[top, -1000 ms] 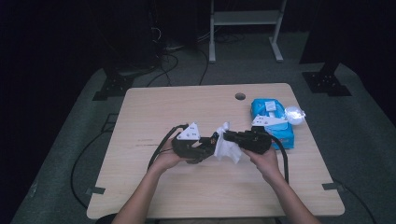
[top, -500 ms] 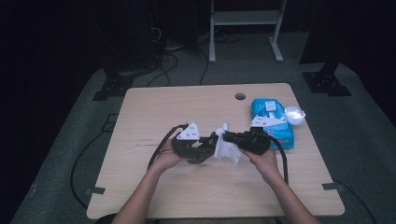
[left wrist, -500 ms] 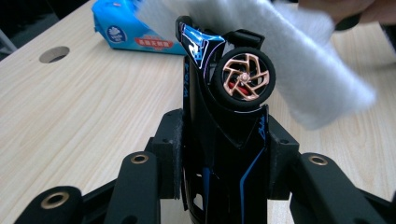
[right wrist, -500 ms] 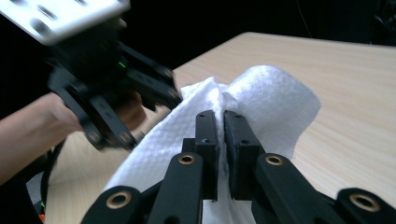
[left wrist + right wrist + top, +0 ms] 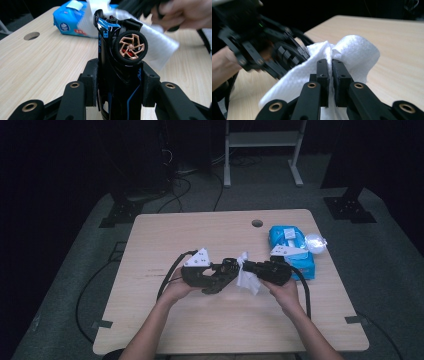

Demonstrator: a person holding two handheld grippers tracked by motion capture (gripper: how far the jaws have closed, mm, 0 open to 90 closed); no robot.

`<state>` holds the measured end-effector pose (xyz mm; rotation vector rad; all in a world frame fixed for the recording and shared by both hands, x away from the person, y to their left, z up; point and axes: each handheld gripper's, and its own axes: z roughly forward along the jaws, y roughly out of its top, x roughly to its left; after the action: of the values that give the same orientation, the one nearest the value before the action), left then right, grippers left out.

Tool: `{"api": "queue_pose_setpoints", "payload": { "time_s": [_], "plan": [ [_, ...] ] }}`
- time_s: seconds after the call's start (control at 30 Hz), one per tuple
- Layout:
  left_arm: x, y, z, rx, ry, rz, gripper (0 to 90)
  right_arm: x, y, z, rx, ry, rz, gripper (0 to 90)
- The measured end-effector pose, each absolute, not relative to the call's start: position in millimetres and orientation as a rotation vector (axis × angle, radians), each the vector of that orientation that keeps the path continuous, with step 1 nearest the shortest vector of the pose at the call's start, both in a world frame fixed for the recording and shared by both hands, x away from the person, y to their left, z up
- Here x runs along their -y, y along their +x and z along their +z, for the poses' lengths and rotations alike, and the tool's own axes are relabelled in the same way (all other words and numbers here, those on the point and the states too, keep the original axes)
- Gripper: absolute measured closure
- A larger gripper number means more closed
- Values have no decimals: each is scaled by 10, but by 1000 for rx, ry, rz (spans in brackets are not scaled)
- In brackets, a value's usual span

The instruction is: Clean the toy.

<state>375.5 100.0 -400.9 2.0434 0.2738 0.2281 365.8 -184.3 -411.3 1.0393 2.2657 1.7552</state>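
Note:
My left gripper point(image 5: 120, 82) is shut on a black toy car point(image 5: 117, 57) with blue trim and a bronze-spoked wheel, held nose up above the table. My right gripper point(image 5: 330, 75) is shut on a white wipe point(image 5: 352, 52) and holds it against the car. In the high view both grippers meet over the middle of the table: the left gripper point(image 5: 220, 277) with the car point(image 5: 227, 267) on the left, the right gripper point(image 5: 250, 268) with the wipe point(image 5: 247, 279) hanging between them. The far side of the car is hidden by the wipe.
A blue pack of wet wipes point(image 5: 290, 247) lies at the table's point(image 5: 165, 320) right side, with a clear crumpled wrapper point(image 5: 315, 241) beside it. A cable hole point(image 5: 257, 223) sits near the far edge. Cables trail off both grippers toward the person.

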Motion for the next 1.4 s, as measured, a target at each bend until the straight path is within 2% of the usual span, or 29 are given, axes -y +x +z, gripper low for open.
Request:
{"api": "queue_pose_setpoints", "payload": {
  "time_s": [0.17, 0.47, 0.67, 0.83, 1.03, 1.17, 1.27, 1.3, 1.4],
  "plan": [
    [-1019, 3793, -4054, -289, 2063, 236, 575, 1810, 3680, -4202, -2292, 1060, 1721, 836],
    [-998, 3929, -4170, -324, 2112, 236, 576, 1897, 3695, -4158, -2262, 1068, 1715, 835],
    [-826, 4112, -4171, -350, 2160, 256, 575, 1932, 3735, -4181, -2253, 1091, 1692, 835],
    [-616, 4265, -4235, -320, 2324, 320, 575, 2015, 3737, -4194, -2239, 1118, 1671, 835],
    [-577, 4426, -4322, -363, 2398, 306, 594, 2054, 3738, -4202, -2238, 1117, 1664, 835],
    [-622, 4481, -4338, -392, 2383, 291, 594, 2060, 3741, -4202, -2239, 1119, 1664, 835],
    [-634, 4474, -4340, -399, 2379, 281, 577, 2056, 3744, -4207, -2241, 1121, 1663, 835],
    [-677, 4470, -4317, -414, 2329, 228, 551, 2053, 3743, -4209, -2246, 1121, 1660, 835],
    [-747, 4474, -4270, -429, 2293, 201, 463, 2056, 3737, -4206, -2250, 1116, 1658, 834]
  ]
}}
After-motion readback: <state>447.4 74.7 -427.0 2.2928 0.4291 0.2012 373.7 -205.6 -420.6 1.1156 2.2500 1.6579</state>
